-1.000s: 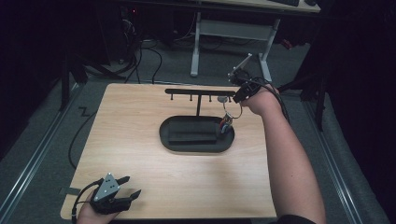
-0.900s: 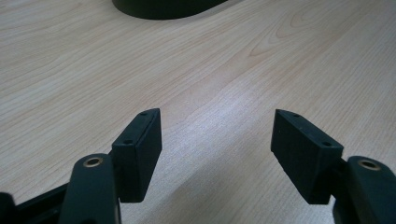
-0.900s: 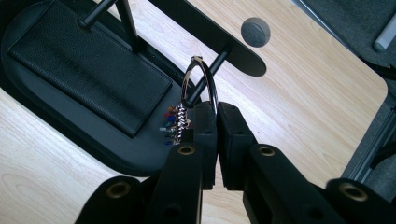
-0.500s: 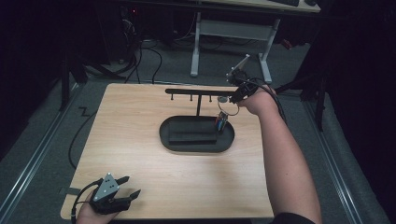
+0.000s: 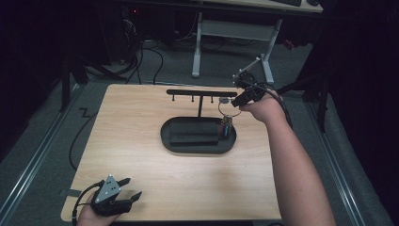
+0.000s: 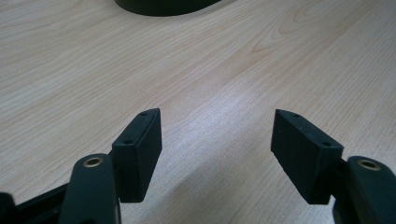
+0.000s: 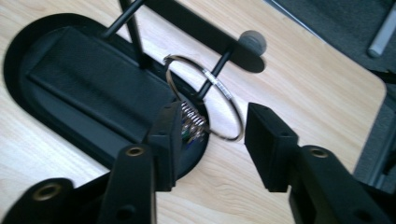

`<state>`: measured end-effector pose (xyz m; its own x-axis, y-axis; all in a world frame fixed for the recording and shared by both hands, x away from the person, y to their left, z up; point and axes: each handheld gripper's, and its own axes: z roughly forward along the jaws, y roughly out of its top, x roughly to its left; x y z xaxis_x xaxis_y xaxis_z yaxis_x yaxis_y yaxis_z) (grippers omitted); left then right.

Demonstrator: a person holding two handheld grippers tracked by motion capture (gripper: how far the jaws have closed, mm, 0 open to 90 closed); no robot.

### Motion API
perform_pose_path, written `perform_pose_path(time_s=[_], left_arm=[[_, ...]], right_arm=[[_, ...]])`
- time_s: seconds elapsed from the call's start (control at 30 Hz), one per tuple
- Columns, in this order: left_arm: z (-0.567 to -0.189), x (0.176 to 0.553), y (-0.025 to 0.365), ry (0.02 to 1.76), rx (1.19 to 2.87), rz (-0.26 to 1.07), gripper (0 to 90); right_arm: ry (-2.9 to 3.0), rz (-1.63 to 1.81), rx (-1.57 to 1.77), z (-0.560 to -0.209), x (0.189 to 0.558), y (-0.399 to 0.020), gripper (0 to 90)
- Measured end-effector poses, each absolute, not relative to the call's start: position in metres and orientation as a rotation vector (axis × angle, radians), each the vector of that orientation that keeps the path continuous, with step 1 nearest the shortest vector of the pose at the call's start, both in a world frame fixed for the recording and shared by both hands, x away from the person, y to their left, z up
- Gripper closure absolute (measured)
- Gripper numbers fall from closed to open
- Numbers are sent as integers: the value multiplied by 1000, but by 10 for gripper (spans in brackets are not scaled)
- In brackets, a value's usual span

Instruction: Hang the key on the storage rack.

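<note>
A: While the high view was up, where was the key ring?

B: It hung at the right end of the rack bar, with its keys dangling over the black tray. The right gripper sat just beside the ring. The left gripper rested at the near left corner of the table, well apart.

A: And in the left gripper view?

B: The left gripper was spread wide and gripped nothing, with bare table under it and the tray edge far off.

A: The right gripper view?

B: The right gripper was parted, with the ring between its jaws but not clamped. A peg seemed to pass through the ring, and the keys bunched by one jaw.

A: How would you finish the step well?

B: I judged the hang nearly done. Back straight out with the jaws wide, don't snag the wire, and check that the ring is seated on the peg.
</note>
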<state>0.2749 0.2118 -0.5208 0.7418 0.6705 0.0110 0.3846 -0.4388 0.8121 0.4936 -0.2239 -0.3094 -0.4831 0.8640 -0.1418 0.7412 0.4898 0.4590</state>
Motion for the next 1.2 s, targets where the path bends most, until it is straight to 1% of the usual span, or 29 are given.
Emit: perform_pose_path(time_s=[0.33, 0.4, 0.63, 0.83, 1.2], left_arm=[[-521, 274, 210, 795, 2089, 415, 342], [-521, 274, 210, 799, 2090, 414, 342], [-522, 274, 210, 800, 2092, 417, 342], [-523, 273, 210, 803, 2094, 416, 343], [-524, 273, 209, 805, 2101, 412, 343]], right_arm=[[2383, 562, 1348, -330, 472, -227, 286], [2370, 570, 1355, -335, 469, -227, 275], [2356, 591, 1396, -351, 460, -235, 275], [2329, 630, 1417, -365, 454, -241, 201], [2256, 729, 1441, -392, 431, -260, 144]])
